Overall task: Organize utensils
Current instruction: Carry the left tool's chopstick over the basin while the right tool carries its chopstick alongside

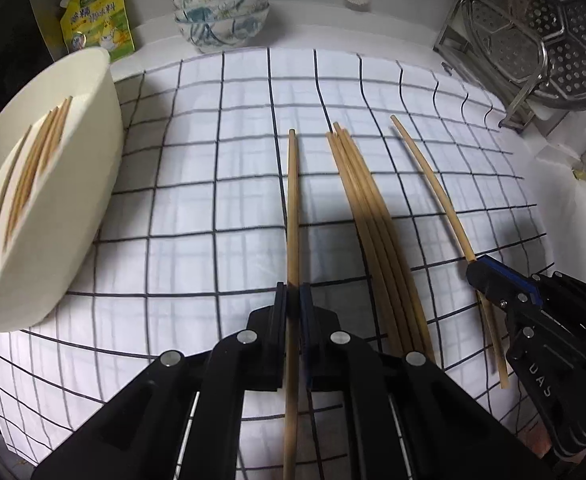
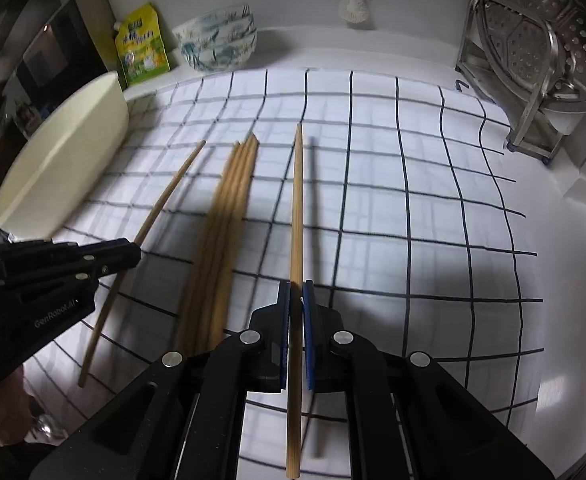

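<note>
My left gripper (image 1: 293,294) is shut on a single bamboo chopstick (image 1: 292,200) that runs straight ahead between its pads. My right gripper (image 2: 296,294) is shut on another single chopstick (image 2: 297,200), whose shadow falls apart from it to the right. Between the two lies a bundle of several chopsticks (image 1: 369,220) (image 2: 233,208) on the checked cloth (image 1: 213,160). Each view shows the other gripper from the side: the right gripper (image 1: 476,267) and the left gripper (image 2: 135,254). A cream tub (image 1: 89,200) (image 2: 65,160) at the left holds several chopsticks (image 1: 33,160).
Stacked patterned bowls (image 1: 221,12) and a yellow-green pouch (image 1: 97,20) stand at the back left by the wall. A metal rack with a perforated steamer plate (image 1: 533,40) fills the back right corner. A person's hand (image 2: 5,416) shows at the lower left.
</note>
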A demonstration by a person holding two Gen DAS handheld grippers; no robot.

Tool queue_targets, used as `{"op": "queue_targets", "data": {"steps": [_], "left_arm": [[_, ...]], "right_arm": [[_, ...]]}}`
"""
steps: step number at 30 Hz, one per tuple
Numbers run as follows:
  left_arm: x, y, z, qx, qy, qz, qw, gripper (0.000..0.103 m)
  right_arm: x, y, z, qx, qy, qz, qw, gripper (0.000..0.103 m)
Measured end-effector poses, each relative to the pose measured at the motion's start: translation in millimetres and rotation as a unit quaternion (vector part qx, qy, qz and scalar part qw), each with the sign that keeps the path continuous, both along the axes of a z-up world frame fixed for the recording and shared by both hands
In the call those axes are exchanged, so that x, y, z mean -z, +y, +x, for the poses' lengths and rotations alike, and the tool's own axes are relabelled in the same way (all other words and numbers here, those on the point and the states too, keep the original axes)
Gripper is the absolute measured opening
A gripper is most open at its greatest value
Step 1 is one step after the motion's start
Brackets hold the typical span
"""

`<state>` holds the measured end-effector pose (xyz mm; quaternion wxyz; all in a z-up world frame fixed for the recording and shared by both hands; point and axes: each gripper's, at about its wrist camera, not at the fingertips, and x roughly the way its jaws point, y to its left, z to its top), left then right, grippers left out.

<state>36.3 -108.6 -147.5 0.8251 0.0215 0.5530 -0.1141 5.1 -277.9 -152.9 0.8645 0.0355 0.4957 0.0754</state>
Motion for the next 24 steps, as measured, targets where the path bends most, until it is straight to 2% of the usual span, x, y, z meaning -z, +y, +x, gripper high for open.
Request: {"op": "queue_targets", "data": {"steps": [8, 15, 20, 24], "left_arm": [[-51.5, 43.0, 7.0, -0.026, -0.045, -0.004, 0.9987, 0.007], [-100.8, 114.2, 21.8, -0.077, -0.100, 0.003, 0.9920, 0.007], [-112.7, 172.8, 36.1, -0.119, -0.120, 0.009, 0.9857, 0.007], [-106.4, 213.6, 50.1, -0.148, -0.112, 0.016, 0.9825, 0.007]], "right_arm": [[-50.3, 25.5, 11.3, -0.002, -0.035, 0.038, 0.999, 0.006], [-89.2, 90.9, 49.0, -0.047, -0.072, 0.056, 0.995, 0.006], [-102.1, 143.8, 74.6, -0.082, -0.082, 0.068, 0.991, 0.006], [-101.2, 192.1, 99.3, -0.107, -0.075, 0.082, 0.988, 0.006]]}}
